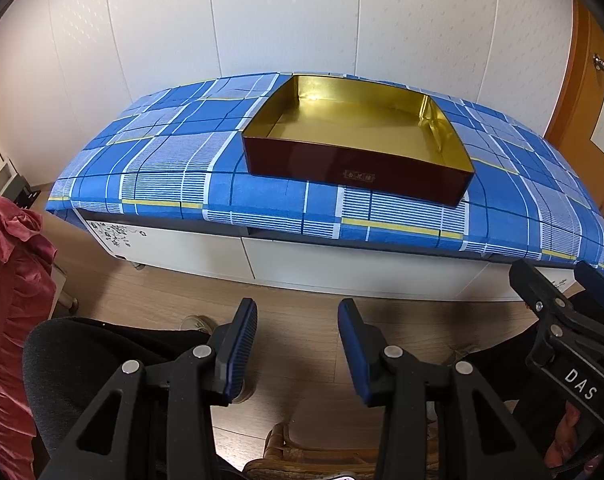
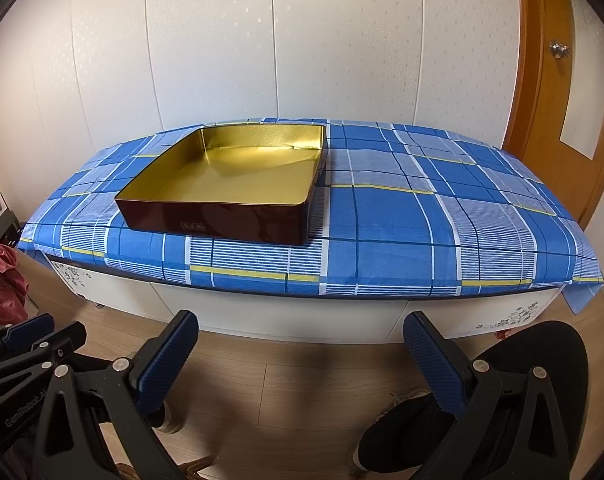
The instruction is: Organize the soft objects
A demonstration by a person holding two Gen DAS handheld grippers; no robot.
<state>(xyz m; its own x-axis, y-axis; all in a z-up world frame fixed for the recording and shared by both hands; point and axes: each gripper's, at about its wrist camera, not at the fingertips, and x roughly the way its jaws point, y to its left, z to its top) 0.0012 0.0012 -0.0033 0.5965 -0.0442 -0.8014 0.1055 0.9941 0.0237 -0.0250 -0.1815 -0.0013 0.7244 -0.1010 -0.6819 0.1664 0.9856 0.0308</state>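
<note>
Nearest to me, my left gripper (image 1: 298,344) hangs low over the wooden floor (image 1: 302,320) with its blue-padded jaws a moderate gap apart and nothing between them. My right gripper (image 2: 302,360) sits beside it, jaws spread wider, also holding nothing. Below them I can make out the person's dark-clothed knees (image 1: 82,360) and shoes. At the far left edge, close to the left gripper, is a bunched red velvety fabric (image 1: 10,280), the only soft thing I can see; I judge it to be the item to sort, though I cannot tell what it lies on. Beyond the floor stands a low white cabinet (image 2: 282,316) covered by a blue plaid cloth (image 2: 422,216). On the cloth rests an open shallow box (image 2: 222,216), dark red outside and gold inside, with nothing in it. It sits left of centre in the right view, well apart from both grippers. Behind is a pale panelled wall (image 2: 302,40), with a wooden door (image 2: 574,80) to the right. My worries: the fabric is loose and slippery-looking, so a shallow pinch could let it slide free. A trailing fold could also snag the box rim and drag the light box or the cloth.
</note>
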